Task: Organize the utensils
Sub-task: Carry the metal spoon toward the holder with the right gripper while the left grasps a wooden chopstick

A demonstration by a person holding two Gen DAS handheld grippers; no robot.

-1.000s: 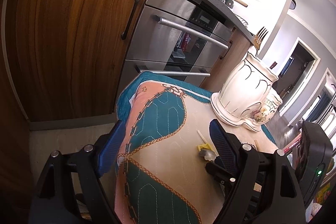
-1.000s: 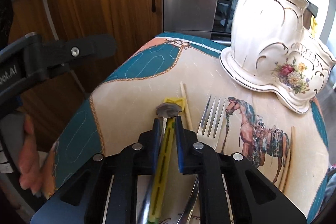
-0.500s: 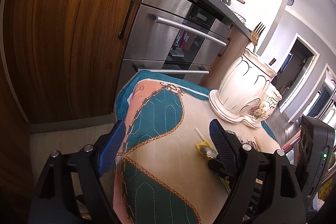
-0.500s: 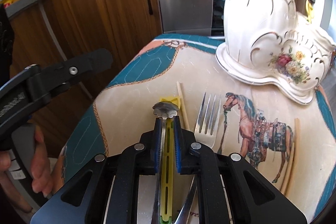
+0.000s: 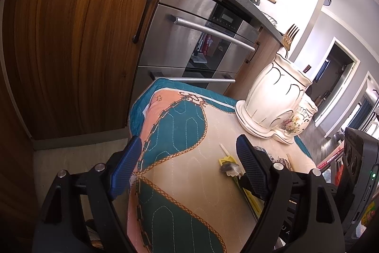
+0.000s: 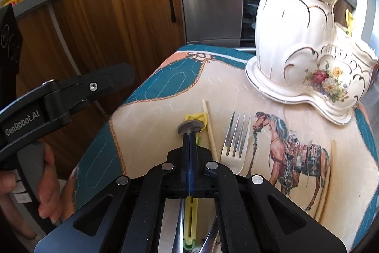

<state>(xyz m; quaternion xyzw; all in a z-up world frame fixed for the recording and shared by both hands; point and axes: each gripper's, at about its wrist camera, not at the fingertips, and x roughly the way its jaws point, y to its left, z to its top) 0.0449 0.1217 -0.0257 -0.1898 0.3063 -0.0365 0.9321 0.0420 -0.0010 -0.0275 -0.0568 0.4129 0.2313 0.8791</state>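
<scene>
My right gripper [image 6: 189, 146] points down at the table, its jaws closing until the blue pads meet on the thin stem of a grey-headed metal utensil [image 6: 190, 127] [image 5: 228, 168]. A yellow utensil [image 6: 196, 116] [image 5: 227, 160] lies under the pads. Beside them lie a wooden chopstick [image 6: 209, 125] and a silver fork [image 6: 236, 141]. The white ceramic holder [image 6: 296, 39] [image 5: 277, 96] stands at the far right with a gold fork [image 5: 289, 37] upright in it. My left gripper [image 5: 189, 141] hangs open and empty over the table's left part.
A patterned quilted cloth [image 5: 177, 181] covers the table. Two more chopsticks [image 6: 331, 170] lie at the right by the horse print. A steel oven [image 5: 201, 44] and wooden cabinet doors [image 5: 71, 39] stand beyond the far edge. A hand [image 6: 45, 181] holds the left gripper's handle.
The right gripper's jaws went from a narrow gap around the metal and yellow utensils to fully together. The yellow utensil now shows only below the pads. The left gripper stayed put.
</scene>
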